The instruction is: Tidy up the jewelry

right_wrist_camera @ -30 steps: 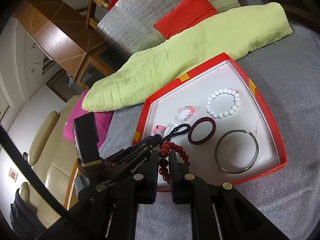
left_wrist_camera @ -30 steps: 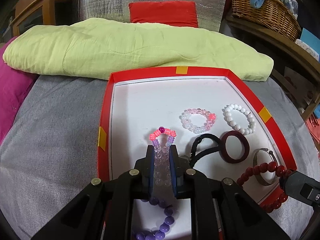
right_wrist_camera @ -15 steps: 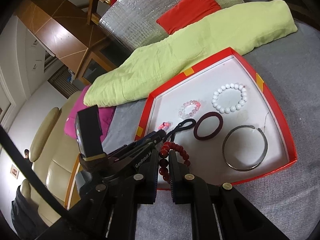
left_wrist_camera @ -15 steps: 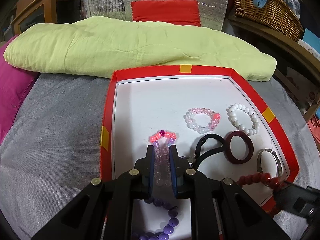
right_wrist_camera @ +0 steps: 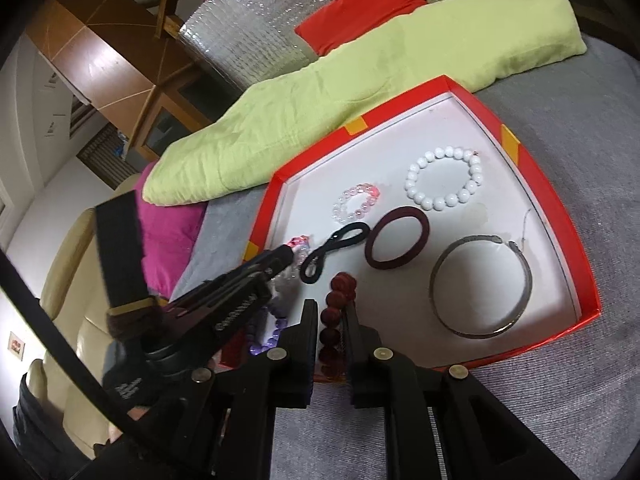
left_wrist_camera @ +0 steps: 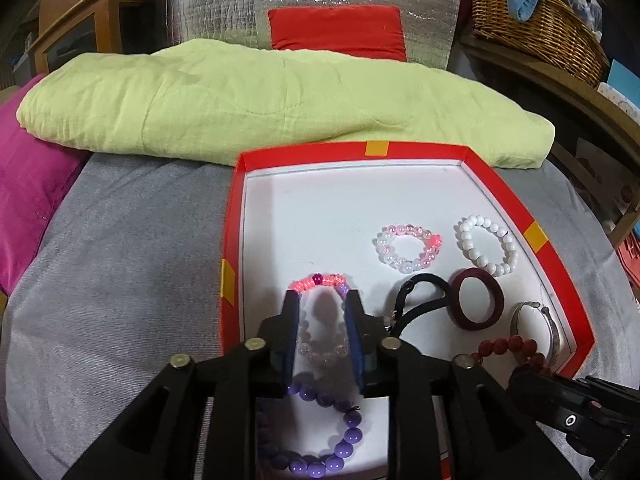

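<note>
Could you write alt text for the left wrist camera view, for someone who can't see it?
The left gripper, jaws opening, straddles a clear and pink bead bracelet lying in a red-rimmed tray. More bracelets and bangles lie to its right, a purple bead bracelet below, a green quilt behind.

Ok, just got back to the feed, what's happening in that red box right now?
A person is laying bracelets into the red box with two tongs. The left tongs are opening around a clear-and-pink bead bracelet lying on the box floor. The right tongs are opening too, with the dark red bead bracelet between them. Other bracelets already lie in the box.
</note>
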The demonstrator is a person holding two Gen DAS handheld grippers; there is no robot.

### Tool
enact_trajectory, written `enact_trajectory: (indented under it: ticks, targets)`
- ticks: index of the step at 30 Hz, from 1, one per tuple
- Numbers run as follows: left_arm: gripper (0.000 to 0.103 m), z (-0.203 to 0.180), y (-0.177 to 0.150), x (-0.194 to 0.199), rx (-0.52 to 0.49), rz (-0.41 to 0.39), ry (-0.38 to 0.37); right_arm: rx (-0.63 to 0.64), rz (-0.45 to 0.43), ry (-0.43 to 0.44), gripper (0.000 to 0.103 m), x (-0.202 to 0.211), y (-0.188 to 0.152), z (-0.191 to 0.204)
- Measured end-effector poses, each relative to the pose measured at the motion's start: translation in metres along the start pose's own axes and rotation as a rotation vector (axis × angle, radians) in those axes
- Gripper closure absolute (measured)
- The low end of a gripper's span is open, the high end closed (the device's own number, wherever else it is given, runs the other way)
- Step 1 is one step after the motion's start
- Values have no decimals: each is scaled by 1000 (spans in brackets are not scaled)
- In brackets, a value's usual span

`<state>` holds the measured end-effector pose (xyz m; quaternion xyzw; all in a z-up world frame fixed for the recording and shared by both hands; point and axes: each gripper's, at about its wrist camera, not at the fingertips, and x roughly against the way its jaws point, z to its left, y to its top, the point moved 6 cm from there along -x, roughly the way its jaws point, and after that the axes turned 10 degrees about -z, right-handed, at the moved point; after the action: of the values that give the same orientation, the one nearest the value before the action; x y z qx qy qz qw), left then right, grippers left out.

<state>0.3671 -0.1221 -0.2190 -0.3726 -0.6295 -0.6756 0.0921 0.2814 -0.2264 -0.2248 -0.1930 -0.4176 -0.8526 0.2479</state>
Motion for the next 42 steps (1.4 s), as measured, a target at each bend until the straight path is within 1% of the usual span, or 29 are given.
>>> enact_trajectory:
  ticks: [1, 3, 4, 7, 10, 12, 15, 18, 24, 27, 30, 31, 33, 36, 38, 39, 41, 42]
  targets:
    - [74, 0, 1, 3, -4, -8, 4, -4, -3, -3, 76, 1, 1, -1]
    - [68, 1, 3, 7, -10, -19, 12, -14, -22, -6, 53, 6, 4, -2]
    - [68, 2, 5, 10, -13, -28, 17, -14, -36, -6, 52, 10, 6, -2]
    - [65, 6, 7, 19, -16, -42, 33, -4, -75, -6, 52, 20, 13, -2]
    - [58, 9, 9, 29, -26, -58, 52, -4, -103, -11, 52, 31, 19, -3]
    - [48, 10, 10, 36, -41, -70, 74, -1, -122, -21, 52, 36, 22, -3]
    - [40, 14, 12, 44, -53, -83, 106, 2, -151, -37, 52, 45, 29, -7]
    - [38, 20, 11, 52, -52, -82, 132, -10, -177, -56, 52, 55, 36, -14]
    - [36, 32, 6, 70, -34, -70, 174, -10, -220, -96, 52, 78, 42, -25]
    - [34, 34, 1, 85, -2, -69, 183, 9, -249, -133, 48, 89, 44, -30]
    - [33, 34, -6, 101, 33, -62, 179, -10, -269, -149, 47, 104, 44, -40]
    - [31, 34, -9, 107, 45, -62, 176, -15, -273, -155, 46, 109, 44, -43]
    - [20, 34, -19, 122, 76, -69, 172, -22, -281, -170, 46, 120, 41, -49]
    - [19, 34, -35, 141, 112, -72, 165, -7, -299, -203, 46, 140, 39, -56]
    - [18, 37, -44, 154, 120, -79, 197, 24, -325, -234, 45, 159, 38, -60]
    - [16, 39, -49, 161, 130, -83, 217, 30, -330, -244, 43, 163, 38, -61]
    - [16, 43, -57, 171, 151, -81, 233, 35, -334, -262, 40, 178, 36, -68]
    - [15, 45, -61, 175, 152, -82, 228, 32, -331, -267, 40, 182, 35, -71]
